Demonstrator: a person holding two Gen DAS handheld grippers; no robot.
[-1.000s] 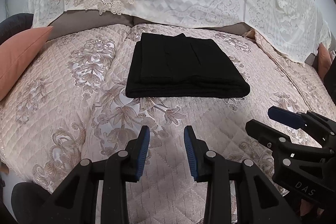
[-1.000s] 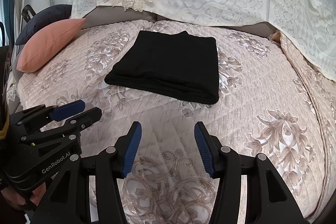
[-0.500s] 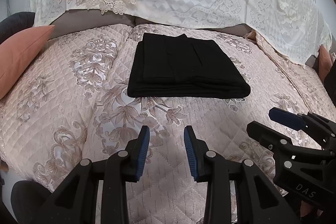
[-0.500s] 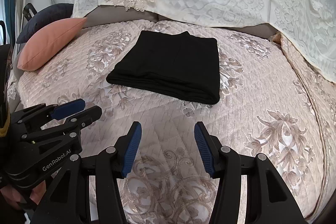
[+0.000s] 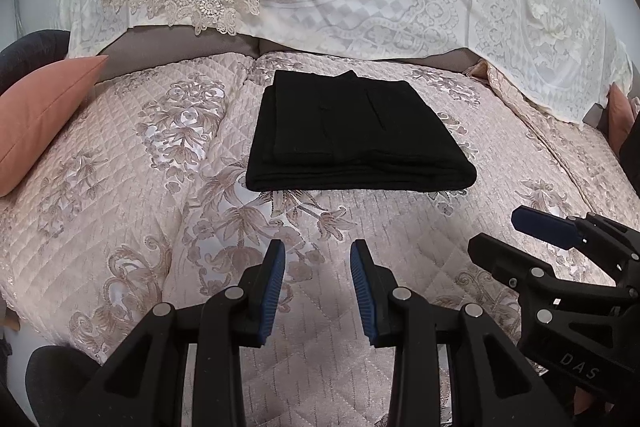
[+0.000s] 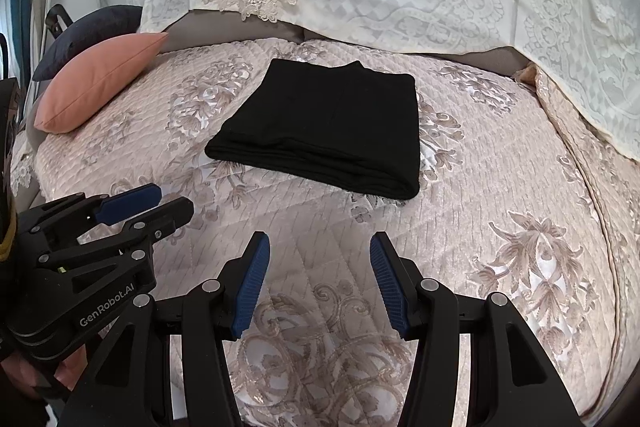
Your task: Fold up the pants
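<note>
Black pants (image 5: pixel 356 135) lie folded into a flat rectangular stack in the middle of the quilted pink bedspread (image 5: pixel 120 211); the right wrist view shows the same pants (image 6: pixel 332 131). My left gripper (image 5: pixel 318 251) hangs open over the spread, well short of the stack's near edge, nothing between its blue pads. My right gripper (image 6: pixel 320 245) is open too and holds nothing, equally far back from the pants. Each gripper shows in the other's view: the right gripper (image 5: pixel 512 235) at the right, the left gripper (image 6: pixel 168 201) at the left.
A salmon cushion (image 6: pixel 100 79) and a dark cushion (image 6: pixel 88 31) lie at the bed's left end. A cream lace cover (image 5: pixel 440 7) drapes the headboard behind the pants. Another orange cushion (image 5: pixel 620 111) sits at the far right.
</note>
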